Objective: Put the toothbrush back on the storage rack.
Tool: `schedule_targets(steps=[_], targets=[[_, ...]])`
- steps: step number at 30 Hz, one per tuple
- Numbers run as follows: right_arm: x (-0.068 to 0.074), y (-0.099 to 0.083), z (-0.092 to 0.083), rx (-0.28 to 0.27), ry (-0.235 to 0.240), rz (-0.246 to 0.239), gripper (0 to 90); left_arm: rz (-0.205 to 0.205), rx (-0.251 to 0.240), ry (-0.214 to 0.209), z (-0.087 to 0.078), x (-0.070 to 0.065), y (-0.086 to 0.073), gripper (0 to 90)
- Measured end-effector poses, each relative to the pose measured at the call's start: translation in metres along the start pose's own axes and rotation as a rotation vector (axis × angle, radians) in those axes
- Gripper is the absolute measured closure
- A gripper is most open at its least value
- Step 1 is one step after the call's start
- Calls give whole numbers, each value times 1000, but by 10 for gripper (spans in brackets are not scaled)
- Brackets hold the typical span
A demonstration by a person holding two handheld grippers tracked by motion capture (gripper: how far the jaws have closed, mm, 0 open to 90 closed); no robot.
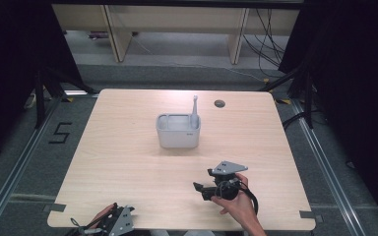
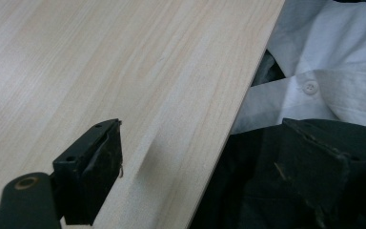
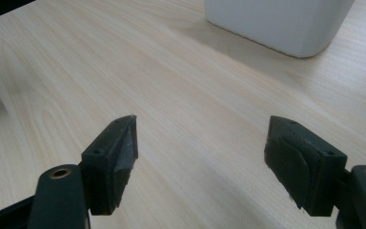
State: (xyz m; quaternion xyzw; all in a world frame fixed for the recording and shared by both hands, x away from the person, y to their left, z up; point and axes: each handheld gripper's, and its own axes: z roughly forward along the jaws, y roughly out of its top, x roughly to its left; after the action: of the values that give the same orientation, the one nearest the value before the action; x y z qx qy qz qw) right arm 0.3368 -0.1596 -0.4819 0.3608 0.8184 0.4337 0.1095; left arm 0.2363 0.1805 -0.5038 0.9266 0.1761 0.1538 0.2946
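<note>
1. Your right tool (image 1: pixel 203 189) sits over the near right part of the counter (image 1: pixel 128 162), lying roughly level in your right hand (image 1: pixel 236 204), its jaws pointing toward the left of the high view.
2. In the right gripper view (image 3: pixel 202 162) those jaws stand wide apart, with bare wood grain between them. No pad touches anything, and nothing is held.
3. The grey caddy (image 1: pixel 178 131) stands upright near the middle of the counter, well apart from your right tool. Its rounded bottom corner (image 3: pixel 286 26) shows at the top of the right gripper view, ahead of the open jaws and off to the right.
4. A grey brush handle (image 1: pixel 194 105) stands up out of the caddy's right rear corner, leaning a touch. I cannot tell what kind of head it has down inside.
5. Your left tool (image 1: pixel 86 227) is down at the near left edge of the counter, held in your left hand (image 1: pixel 103 216).
6. In the left gripper view (image 2: pixel 209 162) its jaws are spread wide as well: one jaw hangs over the wood, the other past the counter's edge, over your dark trousers and white shirt (image 2: pixel 333 86). Nothing sits between them.
7. A small round port (image 1: pixel 219 103) is set in the counter behind the caddy, to its right.
</note>
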Motion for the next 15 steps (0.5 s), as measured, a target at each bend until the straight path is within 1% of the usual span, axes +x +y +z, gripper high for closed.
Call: schedule_targets(steps=[2, 3, 6, 7, 9, 10, 11, 12, 13, 14, 15], targets=[[-1, -2, -1, -4, -12, -6, 272, -1, -10, 1, 1, 0, 0, 153], [0, -3, -2, 1, -9, 1, 272, 0, -10, 1, 1, 0, 0, 153], [-3, -6, -3, -6, -4, -15, 271, -3, -9, 2, 1, 0, 0, 153], [-1, -8, -5, -4, -15, -1, 271, -2, -10, 2, 1, 0, 0, 153], [-3, -10, -6, -4, -13, -19, 268, -2, -10, 1, 1, 0, 0, 153], [-2, -11, -7, -2, 9, 2, 267, -3, -8, 1, 1, 0, 0, 153], [-2, -11, -9, -1, -9, -4, 265, -4, -9, 1, 1, 0, 0, 153], [-3, -12, -10, -11, -7, -18, 256, -3, -8, 1, 1, 0, 0, 153], [-1, -13, -12, -4, -7, 12, 242, -2, -9, 1, 1, 0, 0, 153], [-2, -14, -12, -14, 9, 2, 232, -1, -9, 1, 1, 0, 0, 153], [1, -15, -13, -8, -1, 36, 222, -3, -9, 1, 1, 0, 0, 153]])
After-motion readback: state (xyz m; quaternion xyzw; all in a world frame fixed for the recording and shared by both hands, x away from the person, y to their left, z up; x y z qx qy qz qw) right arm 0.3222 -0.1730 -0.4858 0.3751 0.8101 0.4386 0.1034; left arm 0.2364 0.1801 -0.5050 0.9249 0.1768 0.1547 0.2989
